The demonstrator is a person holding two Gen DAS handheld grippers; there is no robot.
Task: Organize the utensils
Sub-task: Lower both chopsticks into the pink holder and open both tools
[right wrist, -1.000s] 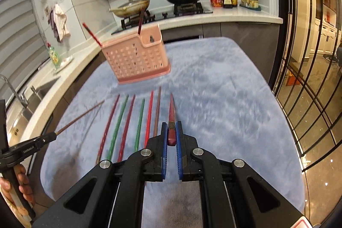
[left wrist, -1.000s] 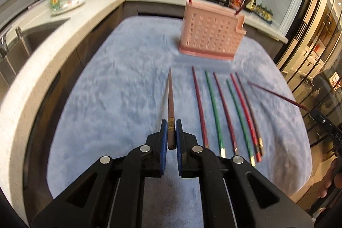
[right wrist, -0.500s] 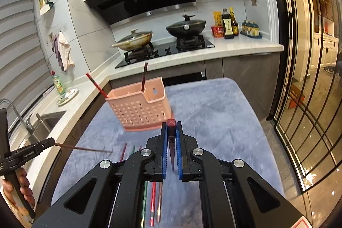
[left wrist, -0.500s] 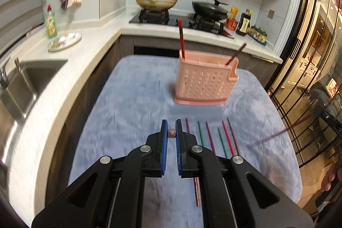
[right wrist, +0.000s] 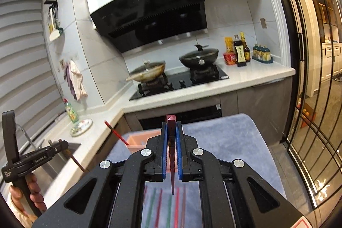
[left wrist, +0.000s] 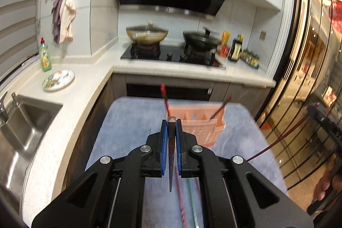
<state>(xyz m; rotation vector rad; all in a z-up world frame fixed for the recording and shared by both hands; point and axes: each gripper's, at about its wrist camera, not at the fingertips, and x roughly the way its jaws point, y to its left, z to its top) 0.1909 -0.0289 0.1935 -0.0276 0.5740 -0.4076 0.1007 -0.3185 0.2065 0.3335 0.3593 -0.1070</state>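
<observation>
The left gripper [left wrist: 171,138] clamps a brown chopstick [left wrist: 171,164], tip down, above the blue mat [left wrist: 128,121] near the pink basket [left wrist: 205,131]. The right gripper [right wrist: 171,142] pinches a red chopstick [right wrist: 172,172] over the loose chopsticks [right wrist: 164,208] lying on the mat.

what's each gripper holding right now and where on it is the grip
The left gripper is shut on a brown chopstick, clamped near its thick end. The right gripper is shut on a red chopstick, also near its thick end.
</observation>
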